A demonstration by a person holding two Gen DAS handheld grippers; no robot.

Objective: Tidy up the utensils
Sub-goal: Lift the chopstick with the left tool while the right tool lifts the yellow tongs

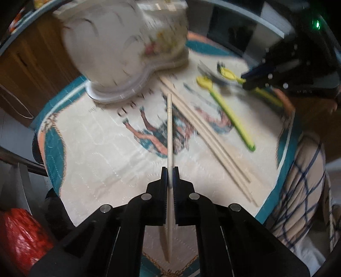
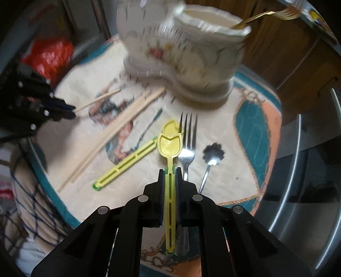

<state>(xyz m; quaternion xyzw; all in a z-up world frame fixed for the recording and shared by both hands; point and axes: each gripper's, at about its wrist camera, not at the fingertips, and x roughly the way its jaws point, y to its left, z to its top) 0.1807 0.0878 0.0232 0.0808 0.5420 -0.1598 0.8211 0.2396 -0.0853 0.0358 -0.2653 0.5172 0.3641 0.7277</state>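
Note:
My left gripper is shut on a pale wooden chopstick that points forward above the mat. Several more chopsticks lie on the mat to its right. My right gripper is shut on the handle of a yellow-green plastic spoon, held over the mat. A second yellow-green spoon lies on the mat to the left. A steel fork and a small steel spoon with a flower-shaped bowl lie to the right. A white floral ceramic utensil holder stands at the back with a gold fork in it.
The printed cloth mat covers a small round table. A red bag sits low at the left. A plaid cushion is at the right edge. Wooden cabinets stand behind the holder and a steel rail curves at the right.

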